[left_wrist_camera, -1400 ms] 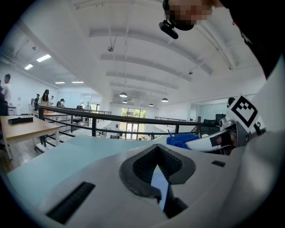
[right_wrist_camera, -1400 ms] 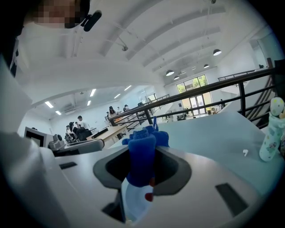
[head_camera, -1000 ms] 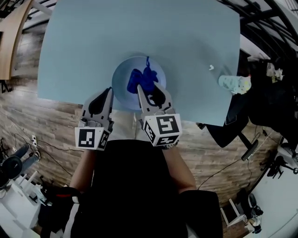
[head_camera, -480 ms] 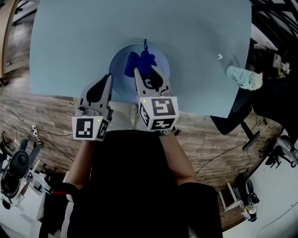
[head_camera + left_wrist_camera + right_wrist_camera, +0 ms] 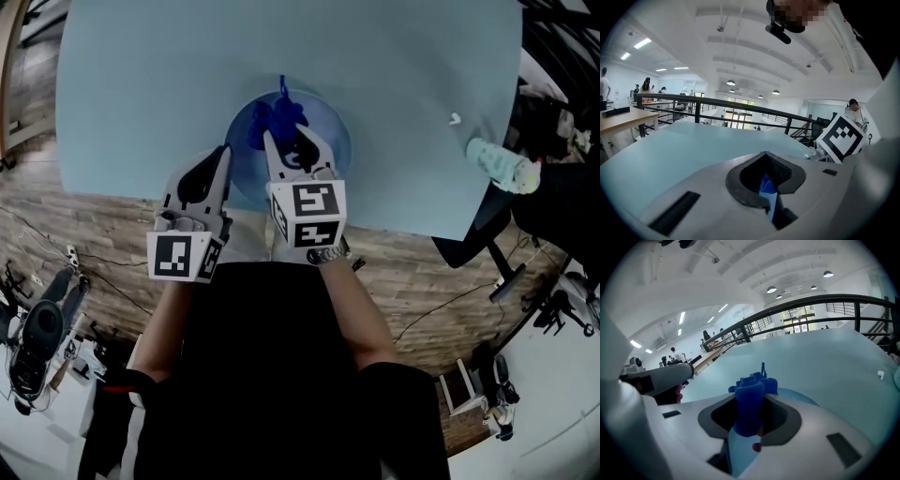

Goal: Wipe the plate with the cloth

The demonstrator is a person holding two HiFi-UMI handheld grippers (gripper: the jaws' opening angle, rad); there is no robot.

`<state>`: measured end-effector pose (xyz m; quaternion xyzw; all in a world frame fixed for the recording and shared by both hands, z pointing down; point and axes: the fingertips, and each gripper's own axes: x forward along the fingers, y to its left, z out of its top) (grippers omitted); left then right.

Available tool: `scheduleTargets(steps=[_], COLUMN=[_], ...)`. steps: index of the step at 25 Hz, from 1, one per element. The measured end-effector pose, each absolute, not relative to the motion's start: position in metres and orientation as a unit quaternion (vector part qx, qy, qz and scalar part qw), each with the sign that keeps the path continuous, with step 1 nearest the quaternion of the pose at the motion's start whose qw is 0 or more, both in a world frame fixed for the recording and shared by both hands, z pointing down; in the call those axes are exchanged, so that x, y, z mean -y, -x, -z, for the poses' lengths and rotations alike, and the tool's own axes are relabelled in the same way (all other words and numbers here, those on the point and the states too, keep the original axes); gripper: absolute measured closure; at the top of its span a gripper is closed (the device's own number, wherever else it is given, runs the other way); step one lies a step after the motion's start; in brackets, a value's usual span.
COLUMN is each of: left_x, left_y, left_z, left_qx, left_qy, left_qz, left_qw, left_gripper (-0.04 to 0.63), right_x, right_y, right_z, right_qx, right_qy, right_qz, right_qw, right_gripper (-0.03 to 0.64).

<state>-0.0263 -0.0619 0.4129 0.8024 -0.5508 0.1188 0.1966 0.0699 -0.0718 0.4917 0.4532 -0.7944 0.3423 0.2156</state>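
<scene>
Right gripper (image 5: 749, 427) clamps a bunched blue cloth (image 5: 750, 399) between its jaws, the wad resting over the far-left part of the pale blue plate (image 5: 330, 141). Left gripper (image 5: 223, 157) is pinched closed on the plate's left rim, a thin blue edge showing between its jaws. A light blue table (image 5: 141, 75) spreads beyond the plate.

This is a big open work hall, like a lab or an office. Far past the fingers (image 5: 693, 187) of the left gripper (image 5: 765, 157) runs a black rail (image 5: 740, 104). Behind it are desks (image 5: 623, 123) and people (image 5: 647, 85). Lamps (image 5: 731, 83) hang high above. Under the fingers is a wood floor (image 5: 94, 220).
</scene>
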Motion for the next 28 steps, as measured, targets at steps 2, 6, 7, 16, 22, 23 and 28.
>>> scheduleTargets(steps=[2,6,7,16,22,23,28], left_x=[0.066,0.070,0.070,0.072,0.072,0.073,0.072], left_y=[0.028,0.030,0.031,0.031,0.030,0.030,0.031], left_z=[-0.414,-0.417,-0.417,-0.423,-0.427,-0.427,-0.429], left_qx=[0.550,0.549,0.548,0.539,0.535,0.535,0.534], left_qy=[-0.803,-0.802,-0.802,-0.806,-0.807,-0.807,-0.806], left_qz=[-0.118,-0.119,-0.119,-0.122,-0.125,-0.125,-0.127], left_qw=[0.199,0.203,0.205,0.213,0.218,0.218,0.220], left_gripper=[0.595,0.595,0.595,0.595,0.595,0.595,0.595], right_x=[0.074,0.075,0.075,0.079,0.083,0.084,0.086], right_y=[-0.067,-0.064,-0.063,-0.051,-0.055,-0.056,-0.064], right_z=[-0.498,-0.511,-0.514,-0.531,-0.540,-0.541,-0.543], right_qx=[0.791,0.781,0.778,0.769,0.761,0.759,0.751], right_qy=[-0.451,-0.450,-0.449,-0.442,-0.449,-0.450,-0.460], right_qz=[-0.346,-0.358,-0.361,-0.371,-0.376,-0.377,-0.382], right_qw=[0.226,0.244,0.248,0.276,0.280,0.280,0.281], right_gripper=[0.499,0.499,0.499,0.499,0.499,0.499,0.499])
